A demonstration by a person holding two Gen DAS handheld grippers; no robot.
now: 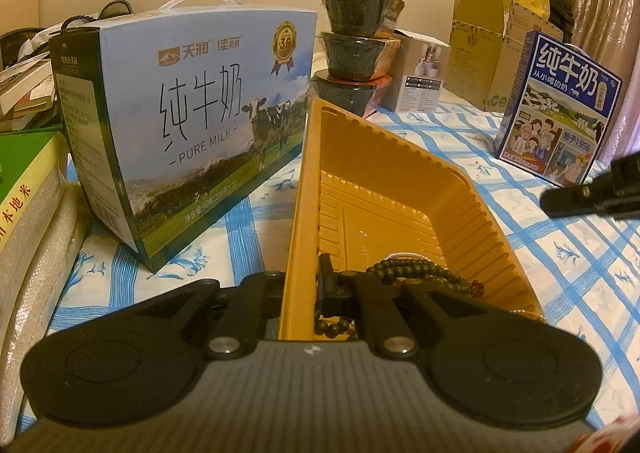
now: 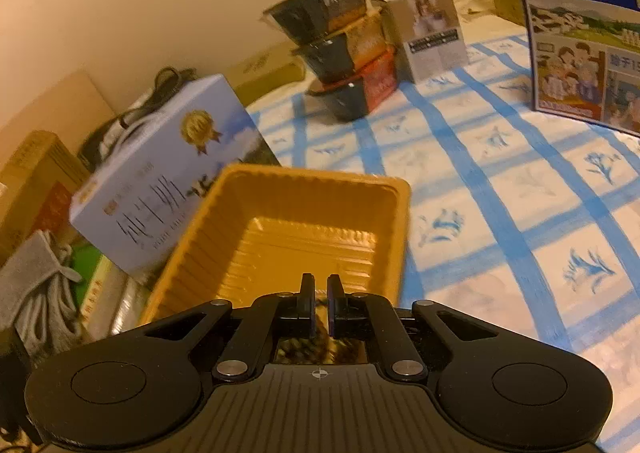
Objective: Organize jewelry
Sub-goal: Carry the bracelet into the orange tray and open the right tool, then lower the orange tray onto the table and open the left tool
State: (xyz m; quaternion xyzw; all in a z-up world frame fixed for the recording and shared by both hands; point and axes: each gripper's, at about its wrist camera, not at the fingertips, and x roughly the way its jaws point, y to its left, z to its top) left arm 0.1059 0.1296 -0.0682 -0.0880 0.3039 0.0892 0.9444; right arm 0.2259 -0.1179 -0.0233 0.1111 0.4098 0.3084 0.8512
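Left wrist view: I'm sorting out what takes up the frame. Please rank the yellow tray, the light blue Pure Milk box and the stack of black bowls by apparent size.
1-2. Yellow tray and light blue Pure Milk box: similar spans, and the tray is nearer, so unranked.
3. Stack of black bowls: clearly smallest, though farthest back.

Both grippers working close together at the yellow tray

The left gripper (image 1: 308, 285) is pinching the yellow tray's (image 1: 304, 189) near-left wall, one finger (image 1: 327, 277) inside, the other outside. The right gripper (image 2: 319, 303) is hovering over the tray's near end, its fingers (image 2: 307, 293) nearly together with a thin gap showing; whether they are gripping anything cannot be told.
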